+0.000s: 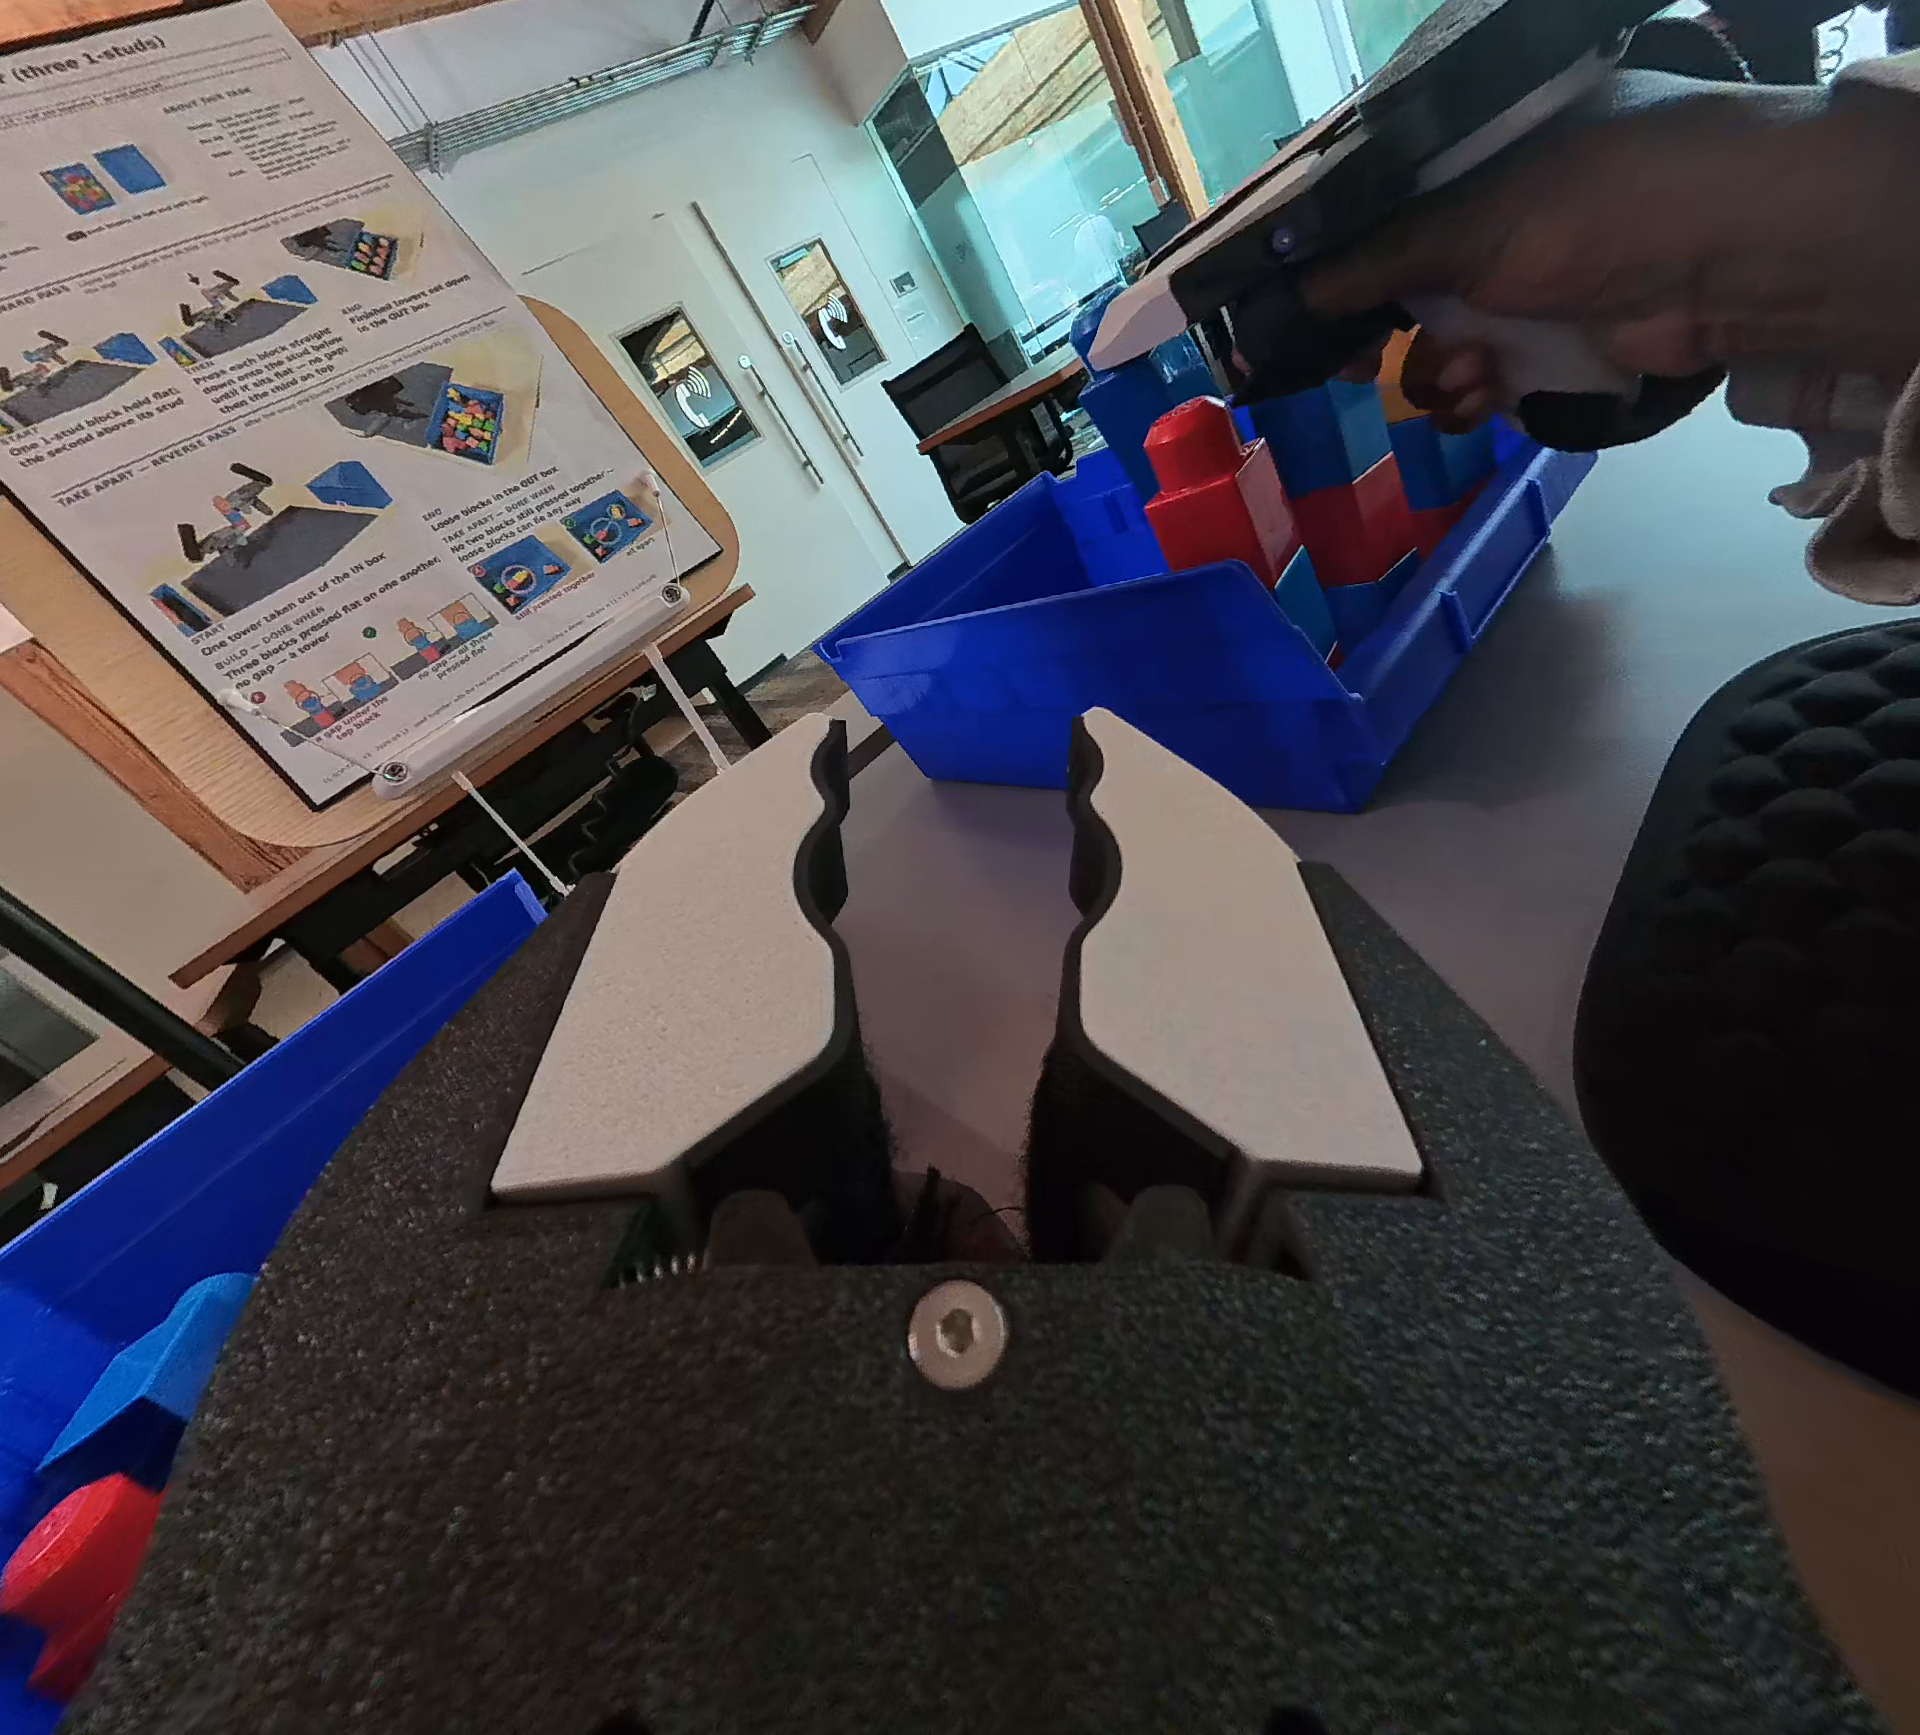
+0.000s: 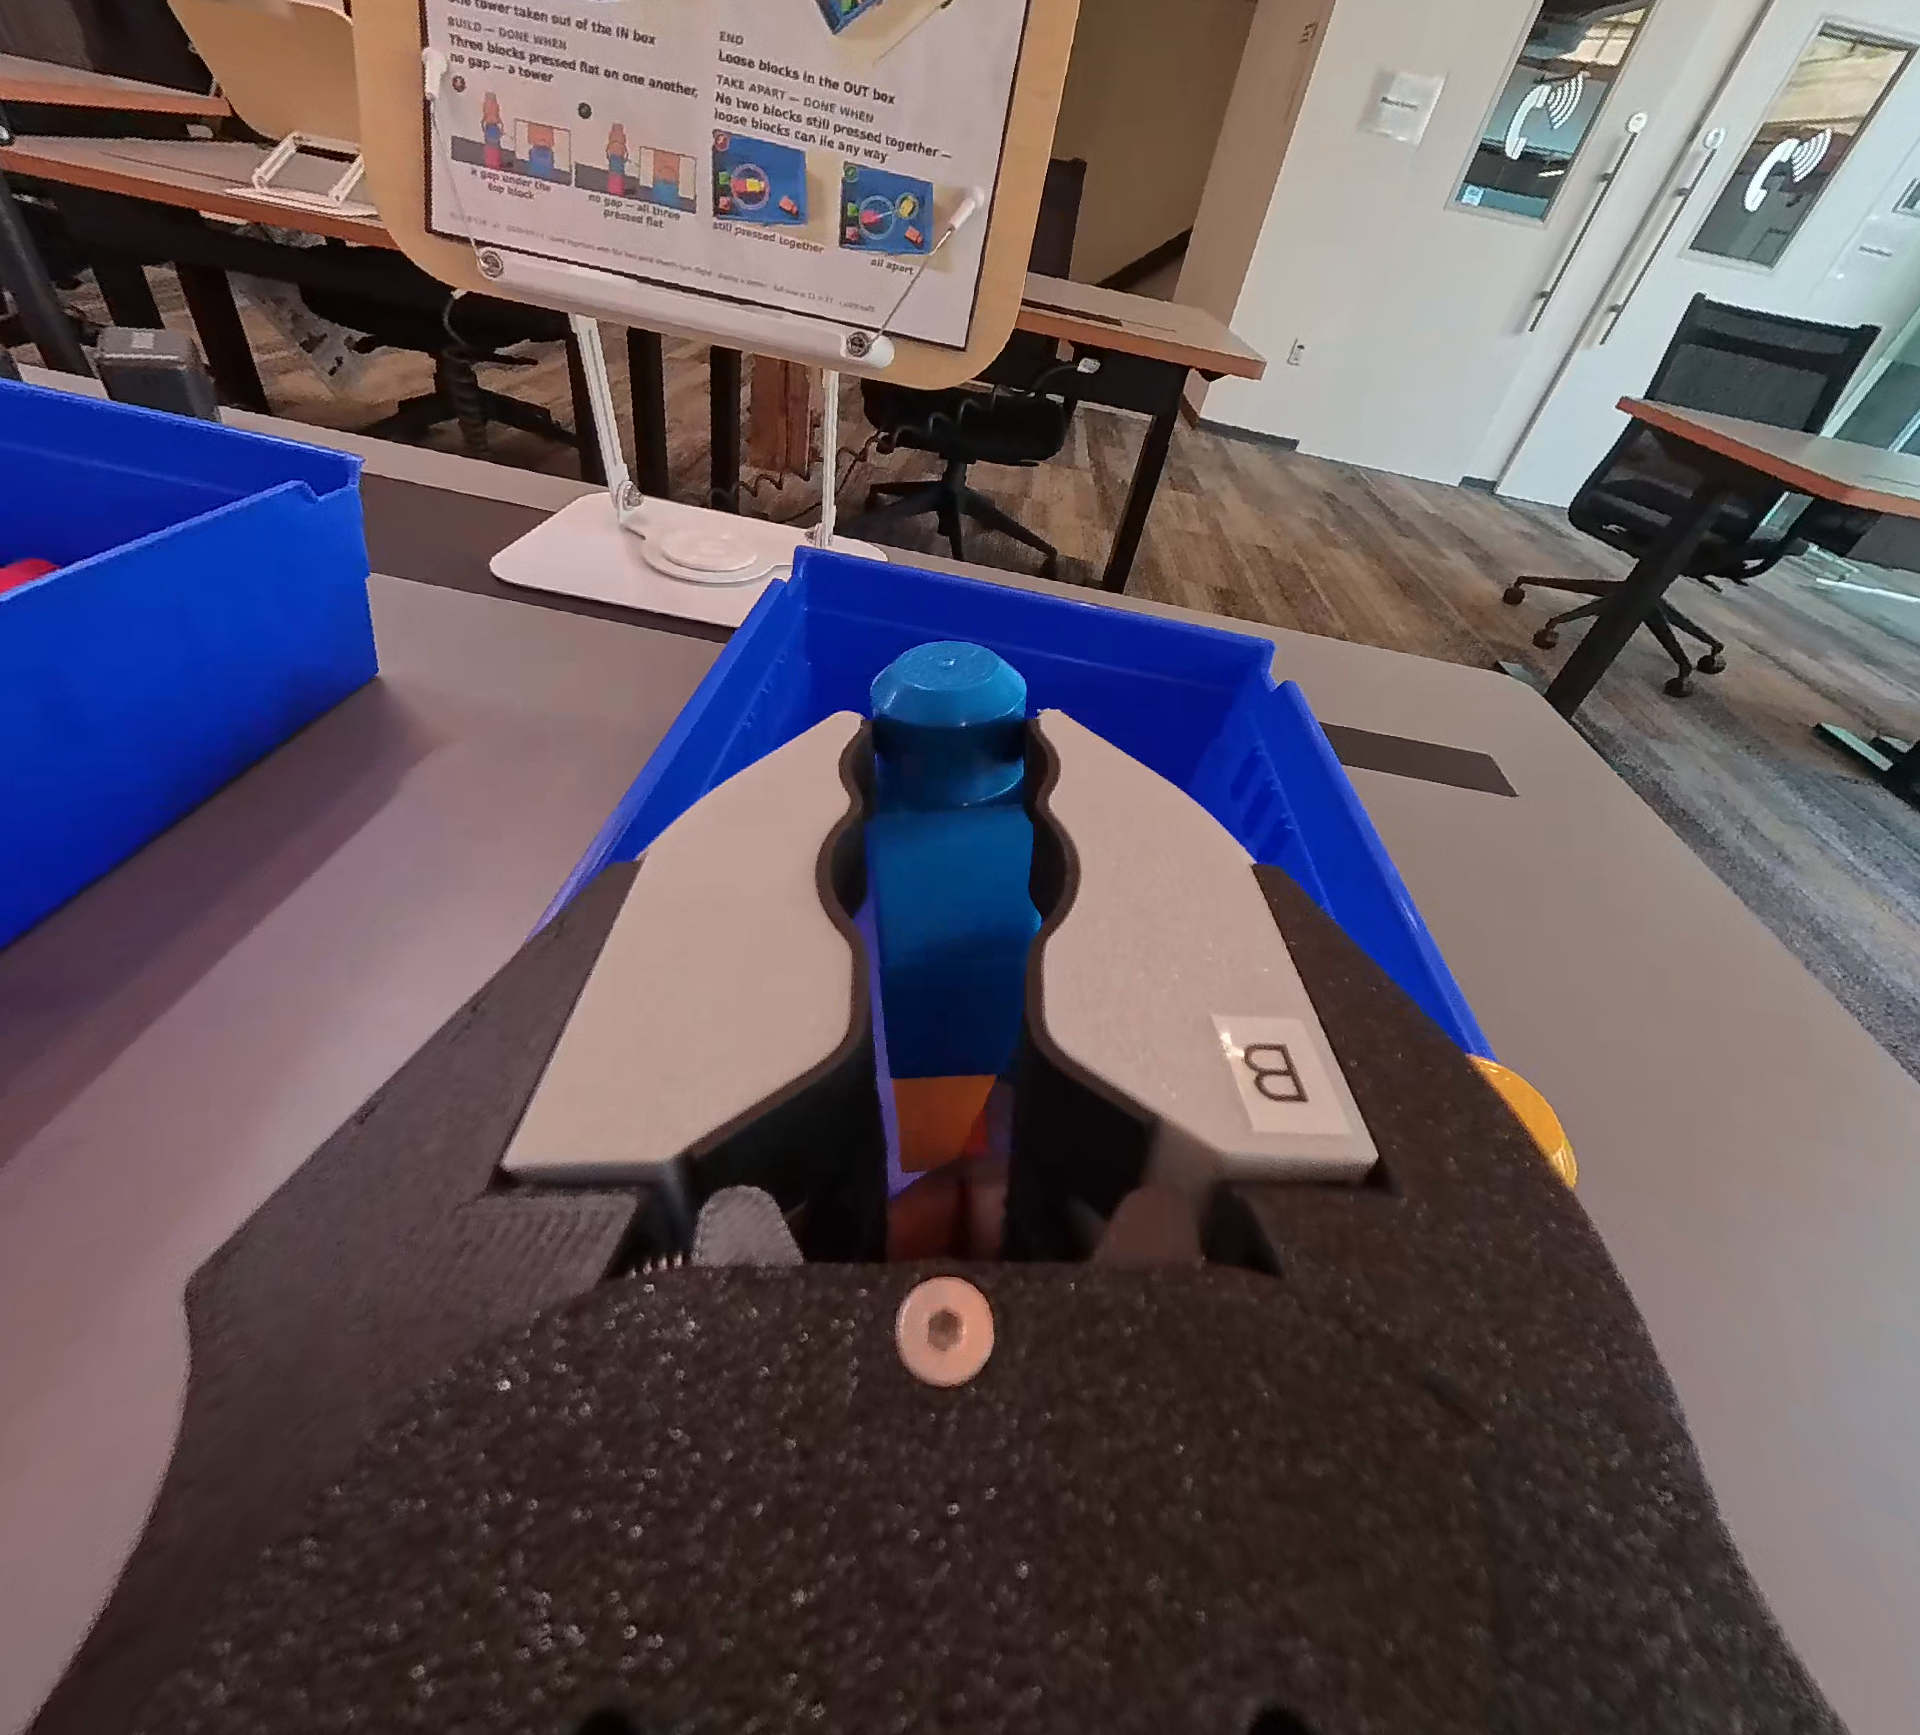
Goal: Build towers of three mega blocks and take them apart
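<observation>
My right gripper (image 2: pixel 951 735) is shut on the top of a tower (image 2: pixel 951 906) of two blue blocks over an orange one, held upright at the far end of a blue bin (image 2: pixel 1039 615). The left wrist view shows that gripper (image 1: pixel 1132 324) on the blue tower (image 1: pixel 1132 418), with several red and blue towers (image 1: pixel 1216 490) standing in the same bin (image 1: pixel 1091 698). My left gripper (image 1: pixel 956 750) is open and empty, low over the grey table in front of that bin.
A second blue bin (image 1: pixel 260 1114) lies at my left with loose blue and red blocks (image 1: pixel 83 1560); it also shows in the right wrist view (image 2: pixel 177 594). An instruction board (image 2: pixel 717 75) on a white stand sits at the table's far edge. A yellow block (image 2: pixel 1527 1124) peeks out beside the right gripper. Tip to tip, the grippers are about 20 centimetres apart.
</observation>
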Demonstrator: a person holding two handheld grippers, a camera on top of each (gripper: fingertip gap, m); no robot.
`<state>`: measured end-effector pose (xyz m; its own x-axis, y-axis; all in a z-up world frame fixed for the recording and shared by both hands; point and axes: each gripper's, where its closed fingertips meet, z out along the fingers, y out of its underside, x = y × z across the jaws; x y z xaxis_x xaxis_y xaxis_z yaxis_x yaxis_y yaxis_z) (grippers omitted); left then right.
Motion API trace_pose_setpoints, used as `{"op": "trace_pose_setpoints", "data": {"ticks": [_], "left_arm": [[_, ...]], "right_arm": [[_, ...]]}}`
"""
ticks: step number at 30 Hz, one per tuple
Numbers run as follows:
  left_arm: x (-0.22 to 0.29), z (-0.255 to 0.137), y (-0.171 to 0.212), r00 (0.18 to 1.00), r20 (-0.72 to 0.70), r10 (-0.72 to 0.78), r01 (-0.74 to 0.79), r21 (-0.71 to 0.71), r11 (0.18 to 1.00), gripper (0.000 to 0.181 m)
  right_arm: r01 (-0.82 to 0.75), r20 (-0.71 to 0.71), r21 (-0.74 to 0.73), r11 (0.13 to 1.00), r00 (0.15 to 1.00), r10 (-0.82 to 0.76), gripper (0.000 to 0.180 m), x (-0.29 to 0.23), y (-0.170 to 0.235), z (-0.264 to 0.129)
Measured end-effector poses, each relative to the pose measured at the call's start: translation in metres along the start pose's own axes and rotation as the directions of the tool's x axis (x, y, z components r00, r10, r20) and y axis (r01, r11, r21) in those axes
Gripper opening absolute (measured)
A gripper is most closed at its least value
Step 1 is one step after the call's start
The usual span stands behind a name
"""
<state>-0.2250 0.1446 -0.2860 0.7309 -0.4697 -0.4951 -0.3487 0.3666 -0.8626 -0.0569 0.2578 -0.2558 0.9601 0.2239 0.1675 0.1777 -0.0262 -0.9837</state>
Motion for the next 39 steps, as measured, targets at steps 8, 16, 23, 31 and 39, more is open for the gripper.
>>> {"op": "trace_pose_setpoints", "data": {"ticks": [8, 16, 23, 31, 39], "left_arm": [[0.002, 0.0, 0.001, 1.0, -0.004, 0.019, -0.019, -0.007, 1.0, 0.04], [0.003, 0.0, 0.002, 1.0, -0.008, 0.026, -0.026, -0.01, 1.0, 0.04], [0.003, 0.001, 0.003, 1.0, -0.009, 0.016, -0.016, -0.011, 1.0, 0.04], [0.004, 0.001, 0.004, 1.0, -0.015, 0.015, -0.015, -0.014, 1.0, 0.04], [0.007, 0.001, 0.005, 0.999, -0.023, 0.026, -0.027, -0.019, 0.999, 0.039]], "right_arm": [[0.011, -0.02, 0.032, 0.999, 1.0, -0.01, 0.017, 0.002, -0.005, -0.002], [0.02, -0.026, 0.029, 0.999, 0.999, -0.019, 0.013, 0.003, -0.005, -0.004], [0.013, -0.038, 0.095, 0.995, 0.999, -0.009, 0.015, 0.005, -0.018, -0.012], [-0.111, 0.222, 0.426, 0.898, 0.975, 0.015, 0.029, -0.053, -0.07, -0.065], [0.375, 0.394, 0.017, 0.927, 0.85, -0.351, 0.035, -0.108, 0.035, -0.066]]}}
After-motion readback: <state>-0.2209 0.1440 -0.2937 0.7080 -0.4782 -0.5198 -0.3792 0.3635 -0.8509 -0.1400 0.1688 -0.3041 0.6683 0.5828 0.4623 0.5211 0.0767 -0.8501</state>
